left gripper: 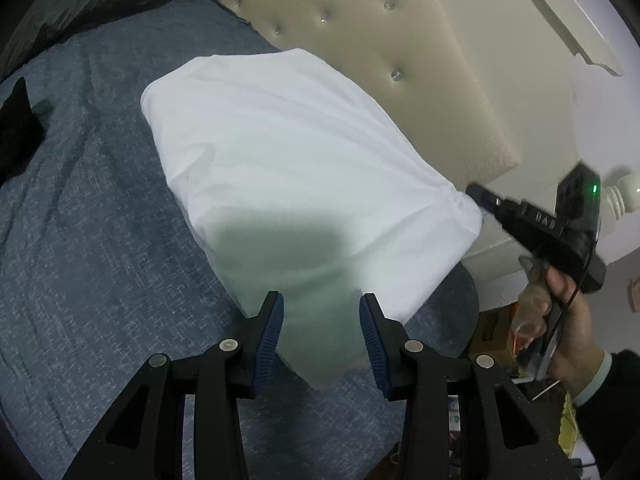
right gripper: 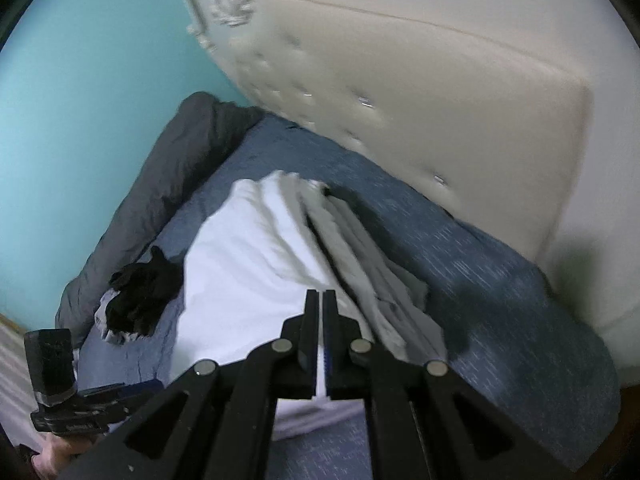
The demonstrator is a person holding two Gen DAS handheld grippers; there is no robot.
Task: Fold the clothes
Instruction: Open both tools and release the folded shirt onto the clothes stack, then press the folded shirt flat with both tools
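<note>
I see soft, matt cloth in the white garment [left gripper: 280,152], smooth with shallow creases. Under it the blue bedspread [left gripper: 92,208] looks like a coarser woven fabric, flecked and slightly rough. The cream headboard [left gripper: 360,40] reads as padded, faintly sheened upholstery, tufted with shiny, glassy studs. My left gripper [left gripper: 322,320] is matt black plastic with dull metal rivets, and its pads [left gripper: 272,332] are ribbed blue rubber. The dark grey quilt [right gripper: 160,200] looks thin and slightly slick. The black clothing [right gripper: 140,300] is matt and limp.
</note>
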